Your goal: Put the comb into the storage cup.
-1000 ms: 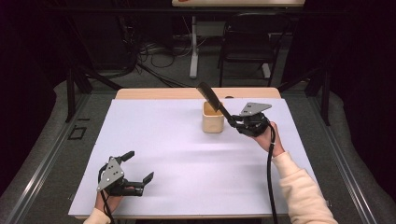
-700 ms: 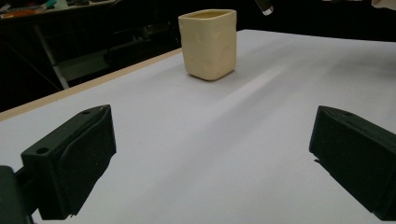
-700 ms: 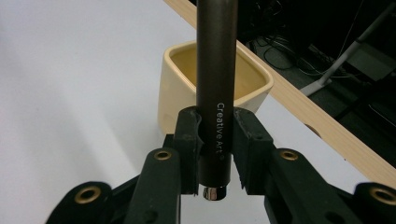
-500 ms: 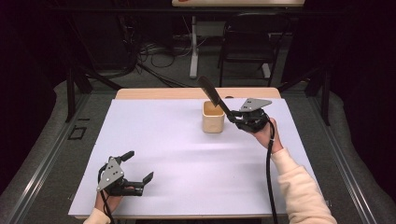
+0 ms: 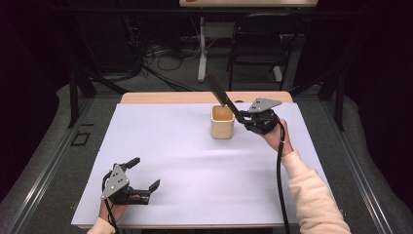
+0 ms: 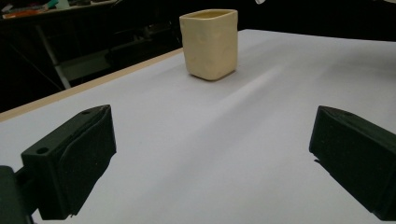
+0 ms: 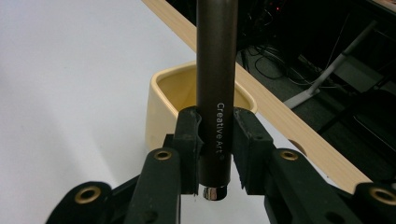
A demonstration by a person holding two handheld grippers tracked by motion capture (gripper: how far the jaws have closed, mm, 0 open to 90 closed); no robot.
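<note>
A cream square cup [image 5: 222,123] [image 6: 210,42] [image 7: 163,107] stands upright on the far right part of the white table cover [image 5: 170,146]. My right gripper [image 5: 242,117] [image 7: 215,140] is just right of the cup and is shut on the lower end of a long dark brown tool handle [image 5: 221,95] [image 7: 216,70] printed "Creative Art". The handle slants up and to the far left over the cup's mouth, ending in a wider dark end. My left gripper [image 5: 144,173] [image 6: 210,154] rests open at the near left of the table, with nothing between its jaws.
A strip of bare wooden tabletop [image 5: 170,97] shows along the far edge of the cover. Beyond it stand a black chair [image 5: 255,48], a white desk leg [image 5: 201,53] and floor cables [image 5: 160,53]. Metal rails [image 5: 44,165] run along both sides of the table.
The right gripper has carried the dark tool slightly toward the far side, so its upper end now sits a little higher in the picture. The left gripper has not moved.
</note>
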